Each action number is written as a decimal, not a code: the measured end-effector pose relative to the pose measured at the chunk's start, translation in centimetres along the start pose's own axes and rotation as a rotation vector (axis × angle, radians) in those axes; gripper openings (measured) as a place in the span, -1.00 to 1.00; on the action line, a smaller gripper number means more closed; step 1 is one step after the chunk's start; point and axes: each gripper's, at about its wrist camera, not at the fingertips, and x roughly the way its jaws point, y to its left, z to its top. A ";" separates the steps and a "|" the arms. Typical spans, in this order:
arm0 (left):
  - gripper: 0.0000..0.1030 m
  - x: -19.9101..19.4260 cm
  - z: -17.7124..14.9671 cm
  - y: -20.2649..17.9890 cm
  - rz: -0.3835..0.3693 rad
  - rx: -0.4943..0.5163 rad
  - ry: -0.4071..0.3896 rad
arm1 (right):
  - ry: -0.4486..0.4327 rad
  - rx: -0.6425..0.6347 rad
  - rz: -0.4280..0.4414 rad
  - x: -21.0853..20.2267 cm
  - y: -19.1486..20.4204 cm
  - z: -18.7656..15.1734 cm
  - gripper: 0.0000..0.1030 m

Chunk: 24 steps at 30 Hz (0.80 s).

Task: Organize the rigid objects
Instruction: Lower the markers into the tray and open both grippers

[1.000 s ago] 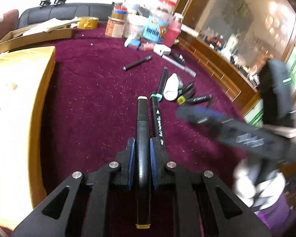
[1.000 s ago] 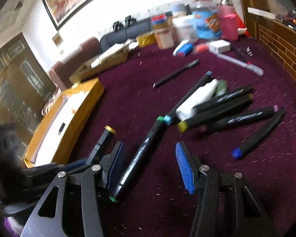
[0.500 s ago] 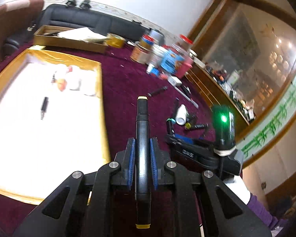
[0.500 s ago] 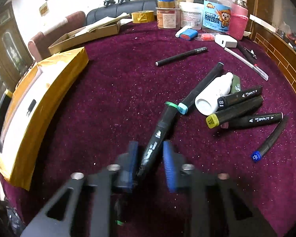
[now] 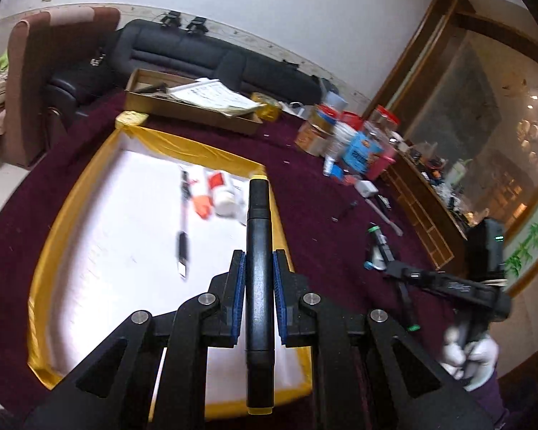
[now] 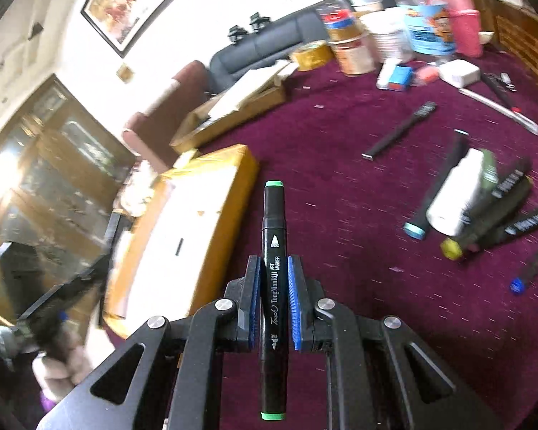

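Our left tongs point(image 5: 258, 283) are clenched on a black marker with yellow end caps point(image 5: 257, 251), which runs lengthwise between the blue pads and reaches out over the right edge of the shallow gold-rimmed tray with a white floor point(image 5: 53, 251). In that tray we see a slim black pen point(image 5: 183, 247) lying lengthwise and, beyond it, a small white bottle with a red label point(image 5: 222, 193), blurred. To the right, on the dark maroon cloth of the table point(image 5: 322, 193), our right tongs point(image 6: 273, 297) grip a black art marker with green end caps point(image 6: 274, 251), lifted off the cloth and pointing towards the tray's near corner. Further right on the cloth lies a loose cluster: a black marker with a light blue cap point(image 6: 435, 193), a white plastic bottle point(image 6: 455, 193) touching it, several more black markers point(image 6: 498, 222) beside the bottle, one yellow-tipped, and a blue-tipped pen point(image 6: 534, 265) at the edge. A thin black pen point(image 6: 400, 130) lies apart, further back.
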 end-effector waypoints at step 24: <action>-0.76 11.4 6.3 11.9 0.181 -0.177 0.172 | 0.262 -0.021 0.085 21.6 14.7 4.1 -0.74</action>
